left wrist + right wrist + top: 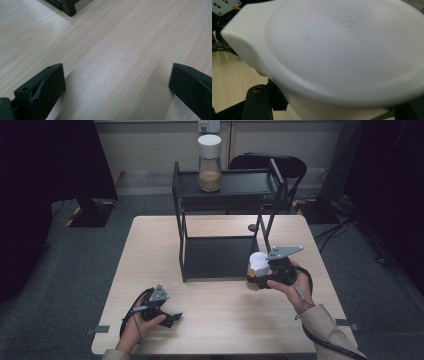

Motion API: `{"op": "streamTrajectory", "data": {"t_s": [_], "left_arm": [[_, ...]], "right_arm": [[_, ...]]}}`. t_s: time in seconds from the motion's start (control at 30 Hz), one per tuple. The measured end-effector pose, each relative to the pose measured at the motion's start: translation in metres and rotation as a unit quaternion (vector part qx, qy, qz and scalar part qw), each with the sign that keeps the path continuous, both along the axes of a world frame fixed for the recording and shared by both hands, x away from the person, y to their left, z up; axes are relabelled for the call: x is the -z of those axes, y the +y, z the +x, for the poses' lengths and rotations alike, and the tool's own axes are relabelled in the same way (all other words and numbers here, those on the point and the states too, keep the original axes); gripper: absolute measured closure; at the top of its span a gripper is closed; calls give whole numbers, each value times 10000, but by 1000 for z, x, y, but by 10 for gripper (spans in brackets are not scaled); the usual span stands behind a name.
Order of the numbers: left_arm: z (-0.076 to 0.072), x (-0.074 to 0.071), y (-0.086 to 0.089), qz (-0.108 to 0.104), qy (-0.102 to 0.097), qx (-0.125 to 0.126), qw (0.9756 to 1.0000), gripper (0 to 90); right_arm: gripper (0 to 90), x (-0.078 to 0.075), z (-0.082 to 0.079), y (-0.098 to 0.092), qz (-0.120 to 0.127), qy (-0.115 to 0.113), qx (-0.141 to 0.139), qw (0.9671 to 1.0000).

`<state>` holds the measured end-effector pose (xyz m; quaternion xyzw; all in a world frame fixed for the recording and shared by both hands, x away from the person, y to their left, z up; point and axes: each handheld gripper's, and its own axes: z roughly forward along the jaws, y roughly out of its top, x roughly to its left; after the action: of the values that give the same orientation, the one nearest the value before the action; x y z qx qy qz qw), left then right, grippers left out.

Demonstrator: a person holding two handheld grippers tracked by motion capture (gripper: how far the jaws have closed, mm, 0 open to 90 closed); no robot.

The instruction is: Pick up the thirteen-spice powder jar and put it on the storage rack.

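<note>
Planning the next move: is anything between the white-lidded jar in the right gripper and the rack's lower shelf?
Nothing visible: the jar sits at the lower shelf's open front, by the rack's right front post.

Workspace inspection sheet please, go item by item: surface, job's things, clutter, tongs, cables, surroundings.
Surface: light wooden table, bare in front of the person.
Job's things: white-lidded jar held near the black shelf rack; a second white-lidded jar with brownish contents stands on the rack's top shelf.
Clutter: small dark round thing on the table behind the rack.
Tongs: right tongs shut on the white-lidded jar; left tongs open, low over the table.
Cables: one cable trails from the right tongs along the sleeve.
Surroundings: grey floor, black chair behind the rack.
</note>
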<state>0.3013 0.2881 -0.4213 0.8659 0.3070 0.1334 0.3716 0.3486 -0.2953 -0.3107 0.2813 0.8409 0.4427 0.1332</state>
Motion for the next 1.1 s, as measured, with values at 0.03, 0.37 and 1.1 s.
{"op": "streamTrajectory", "data": {"t_s": [0.03, 0.37, 1.1], "left_arm": [[0, 0, 0, -2, 2, -2, 10000, 0], [0, 0, 0, -2, 2, -2, 10000, 0], [0, 0, 0, -4, -6, -3, 10000, 0]], "right_arm": [[298, -3, 1, 1, -14, -24, -9, 10000], [299, -29, 14, 5, 10, -85, 8, 10000], [300, -86, 35, 25, 13, -204, 9, 9998]]}}
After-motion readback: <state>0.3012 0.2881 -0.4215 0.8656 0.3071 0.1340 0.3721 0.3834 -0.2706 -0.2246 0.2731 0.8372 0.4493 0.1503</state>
